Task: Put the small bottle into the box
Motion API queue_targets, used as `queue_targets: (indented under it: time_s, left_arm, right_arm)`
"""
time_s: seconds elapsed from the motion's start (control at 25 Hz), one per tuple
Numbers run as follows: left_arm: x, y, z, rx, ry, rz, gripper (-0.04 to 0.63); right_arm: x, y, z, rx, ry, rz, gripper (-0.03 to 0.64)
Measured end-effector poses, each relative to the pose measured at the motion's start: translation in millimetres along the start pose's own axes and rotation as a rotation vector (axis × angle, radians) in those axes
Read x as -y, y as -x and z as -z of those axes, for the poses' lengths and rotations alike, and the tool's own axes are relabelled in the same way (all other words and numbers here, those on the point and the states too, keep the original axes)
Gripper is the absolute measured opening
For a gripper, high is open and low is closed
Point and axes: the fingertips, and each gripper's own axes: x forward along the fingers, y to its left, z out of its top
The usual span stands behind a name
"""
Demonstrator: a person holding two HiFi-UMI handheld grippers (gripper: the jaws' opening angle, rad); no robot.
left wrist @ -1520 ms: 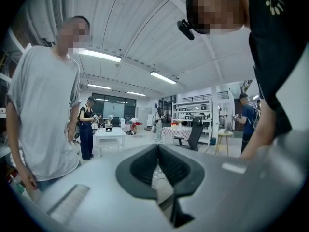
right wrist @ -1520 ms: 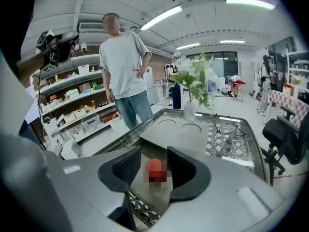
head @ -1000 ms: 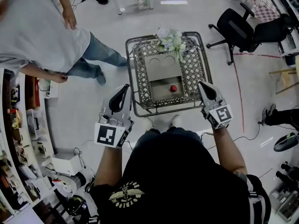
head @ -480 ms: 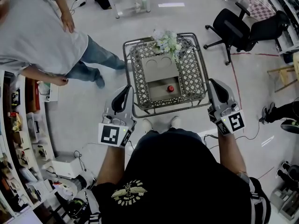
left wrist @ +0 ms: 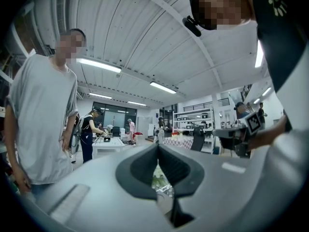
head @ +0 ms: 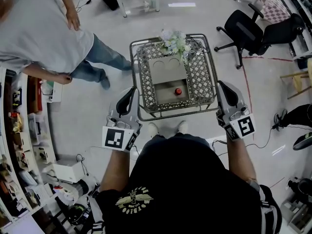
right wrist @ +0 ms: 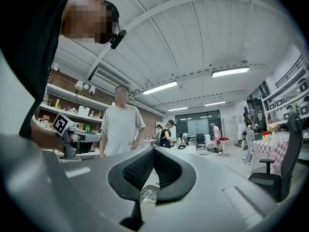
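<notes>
Left gripper (left wrist: 158,147): jaws together at the tips, nothing clamped. A narrow slit lower between the pads shows only a bit of the flowers (head: 176,42) beyond.

Right gripper (right wrist: 153,152): jaws closed tip to tip, nothing held.

Small bottle (head: 178,91), red cap: sits in the recessed near section of the box (head: 168,71), toward its right side. It is well apart from both grippers. The far section of the box has two round cut-outs.

Surface: the box lies along the middle of a lattice-top table (head: 200,77) with a metal tube rim. The flowers are at the table's far edge, touching the far end of the box.

Room: pale floor (head: 112,126). A black office chair (head: 243,28) stands to the right of the table. A bystander in a grey shirt (head: 44,38) stands to the left, with cluttered shelves (head: 19,130) along the left wall. Both gripper views show a white ribbed ceiling with strip lights and more people further back.

Pose: both forearms reach forward from the torso, grippers level and pointing away from the person. The left one is at the table's near-left corner and the right one at its near-right corner. Contact with the rim cannot be judged.
</notes>
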Motion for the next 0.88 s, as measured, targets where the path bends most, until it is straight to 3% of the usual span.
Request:
queue_targets:
  time_s: [0.88]
  left_arm:
    - [-7, -4, 4, -0.012, -0.003, -0.013, 0.0]
  right_arm:
    - [-10, -22, 4, -0.016, 0.016, -0.055, 0.008]
